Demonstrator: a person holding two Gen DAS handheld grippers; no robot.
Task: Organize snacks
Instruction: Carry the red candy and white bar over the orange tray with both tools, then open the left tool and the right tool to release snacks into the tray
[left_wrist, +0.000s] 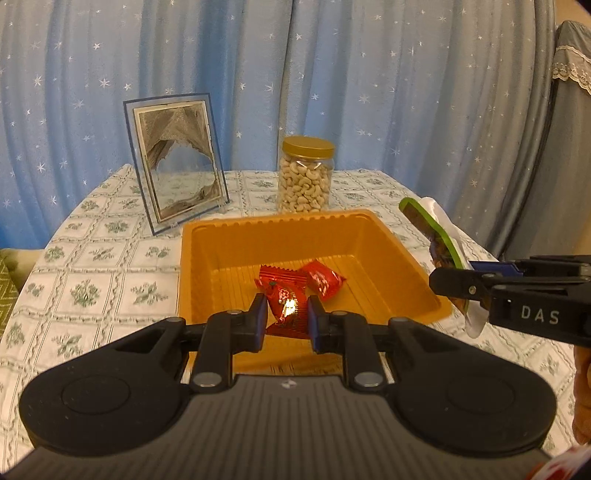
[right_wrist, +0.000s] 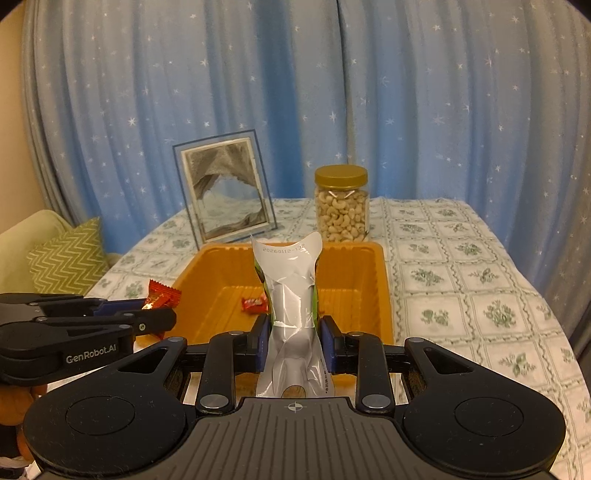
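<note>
My left gripper (left_wrist: 286, 312) is shut on a red candy packet (left_wrist: 286, 306), held over the near edge of the orange tray (left_wrist: 240, 243). Another red candy (left_wrist: 325, 282) lies on the tray floor. To the right, my right gripper (left_wrist: 448, 286) is seen from the side, shut on a green-edged white pouch (left_wrist: 430, 225). In the right wrist view my right gripper (right_wrist: 293, 326) clamps that silvery pouch (right_wrist: 291, 288) upright in front of the tray (right_wrist: 214, 273). My left gripper (right_wrist: 159, 319) shows at the left with its red candy packet (right_wrist: 162, 297). The pouch partly hides the candy in the tray (right_wrist: 253, 304).
A gold-lidded jar of cashews (left_wrist: 304, 177) (right_wrist: 341, 206) stands just behind the tray. A glass sand-picture frame (left_wrist: 177, 166) (right_wrist: 225, 188) stands at the back left. The table wears a floral cloth (right_wrist: 461, 288); blue curtains hang behind. A green zigzag cushion (right_wrist: 70, 254) lies off the left edge.
</note>
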